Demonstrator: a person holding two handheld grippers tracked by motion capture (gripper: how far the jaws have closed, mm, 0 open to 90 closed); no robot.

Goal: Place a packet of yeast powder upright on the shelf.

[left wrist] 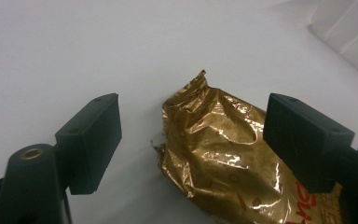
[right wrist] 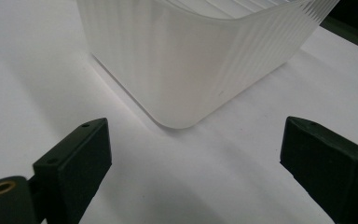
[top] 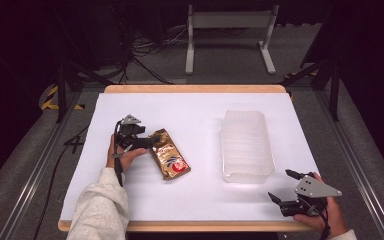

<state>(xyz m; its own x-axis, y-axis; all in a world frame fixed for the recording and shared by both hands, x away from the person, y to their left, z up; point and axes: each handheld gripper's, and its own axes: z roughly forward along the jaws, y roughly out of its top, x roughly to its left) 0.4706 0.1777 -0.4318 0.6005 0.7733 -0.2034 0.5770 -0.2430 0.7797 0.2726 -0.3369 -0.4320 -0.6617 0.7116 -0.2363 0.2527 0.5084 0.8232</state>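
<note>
A crumpled gold foil snack bag (top: pixel 168 156) with a red and white logo lies flat on the white table, left of centre. My left gripper (top: pixel 150 139) is open at the bag's upper end. In the left gripper view the gold bag (left wrist: pixel 219 149) lies between and just beyond the two spread jaws of the left gripper (left wrist: pixel 191 135), nothing pinched. My right gripper (top: pixel 279 186) rests open near the front right corner of the table. The translucent ribbed bin (right wrist: pixel 191 51) stands just ahead of the right gripper (right wrist: pixel 193 154), apart from the jaws.
The translucent plastic bin (top: pixel 246 145) stands right of centre on the white table (top: pixel 195 110), which has a wooden rim. A white stand's legs (top: pixel 230 30) and cables are on the floor beyond the far edge. Dark poles flank the table.
</note>
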